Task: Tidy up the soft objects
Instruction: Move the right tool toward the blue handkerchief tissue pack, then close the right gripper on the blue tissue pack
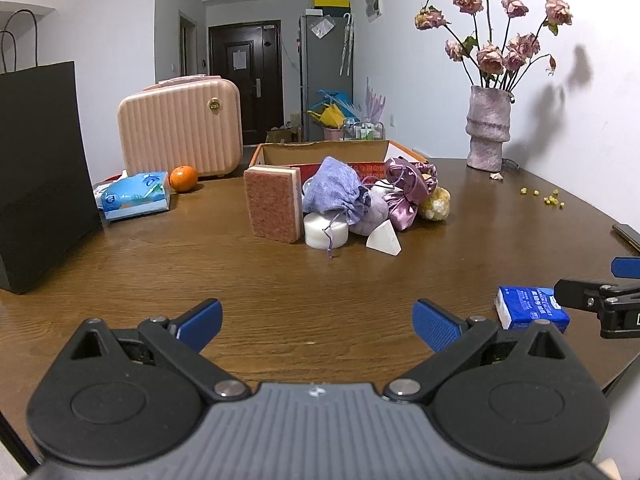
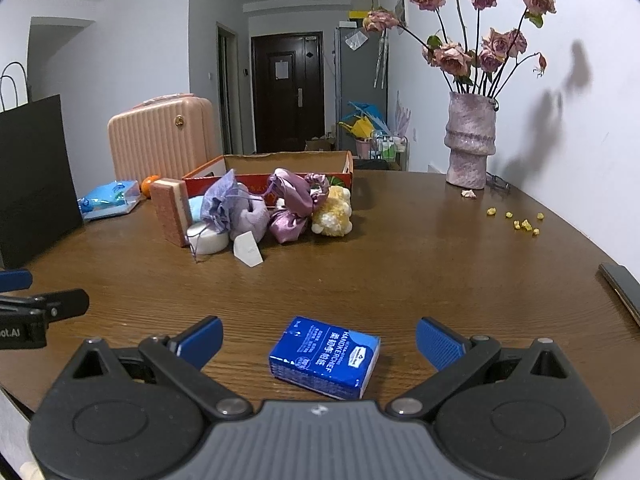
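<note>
A heap of soft things lies mid-table in front of an open cardboard box point(image 1: 280, 152) point(image 2: 288, 160): a pink sponge point(image 1: 272, 202) point(image 2: 172, 210) on edge, a lilac drawstring pouch point(image 1: 334, 190) point(image 2: 222, 204), a satin purple pouch point(image 1: 404, 194) point(image 2: 290, 208), a yellow plush point(image 1: 436, 204) point(image 2: 334, 210), a white round puff point(image 1: 324, 232) point(image 2: 208, 240) and a white wedge sponge point(image 1: 384, 242) point(image 2: 249, 250). A blue handkerchief pack point(image 2: 324, 358) point(image 1: 530, 308) rests on the table between the wide fingers of my right gripper point(image 2: 318, 340), untouched. My left gripper point(image 1: 318, 320) is open over bare wood.
A black paper bag point(image 1: 40, 176) stands at the left, with a blue tissue pack point(image 1: 134, 196), an orange point(image 1: 183, 179) and a pink case point(image 1: 180, 128) behind. A vase of dried roses point(image 1: 488, 128) sits at the back right, yellow crumbs point(image 2: 520, 222) and a dark phone point(image 2: 622, 284) nearer.
</note>
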Demonstrator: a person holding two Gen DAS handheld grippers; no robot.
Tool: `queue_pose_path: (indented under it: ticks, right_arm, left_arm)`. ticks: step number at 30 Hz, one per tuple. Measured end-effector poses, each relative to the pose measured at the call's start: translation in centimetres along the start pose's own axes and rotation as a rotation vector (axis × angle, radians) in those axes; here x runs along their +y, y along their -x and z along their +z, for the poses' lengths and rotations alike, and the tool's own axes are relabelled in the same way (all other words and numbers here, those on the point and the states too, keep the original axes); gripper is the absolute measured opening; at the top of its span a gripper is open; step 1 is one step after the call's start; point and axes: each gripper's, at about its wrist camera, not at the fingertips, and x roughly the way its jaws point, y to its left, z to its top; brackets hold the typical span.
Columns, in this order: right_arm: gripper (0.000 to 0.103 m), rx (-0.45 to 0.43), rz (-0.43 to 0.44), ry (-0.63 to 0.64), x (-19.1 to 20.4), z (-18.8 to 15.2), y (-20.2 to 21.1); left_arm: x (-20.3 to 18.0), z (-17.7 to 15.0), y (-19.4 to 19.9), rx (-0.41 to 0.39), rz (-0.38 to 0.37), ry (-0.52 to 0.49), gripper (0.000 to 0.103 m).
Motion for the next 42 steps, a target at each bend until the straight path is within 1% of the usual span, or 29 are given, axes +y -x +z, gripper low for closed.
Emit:
queue_pose_path:
  ticks: [28, 31, 33, 38, 42]
  right_arm:
    - [0.103, 0.146, 0.017, -0.015, -0.7, -0.3, -6.8]
    - [0.101, 0.162, 0.019, -0.016, -0.8, -0.4, -7.4]
    - [0.097, 0.175, 0.022, -0.016, -0.9, -0.5, -7.8]
    - [0.094, 0.201, 0.028, -0.013, -0.9, -0.7, -8.7]
    - [0.089, 0.215, 0.032, -0.007, -0.7, -0.8, -9.3]
  left_arm:
    - [0.1, -0.1, -5.9, 0.119, -0.006, 0.013, 0.103]
    - [0.1, -0.1, -6.4, 0.13, -0.008, 0.014, 0.103]
    - [0.1, -0.1, -6.7, 0.136, -0.008, 0.015, 0.103]
    - [0.1, -0.1, -7.3, 0.148, -0.008, 0.019, 0.103]
    - [0.1, -0.2, -7.7, 0.157, -0.008, 0.02, 0.103]
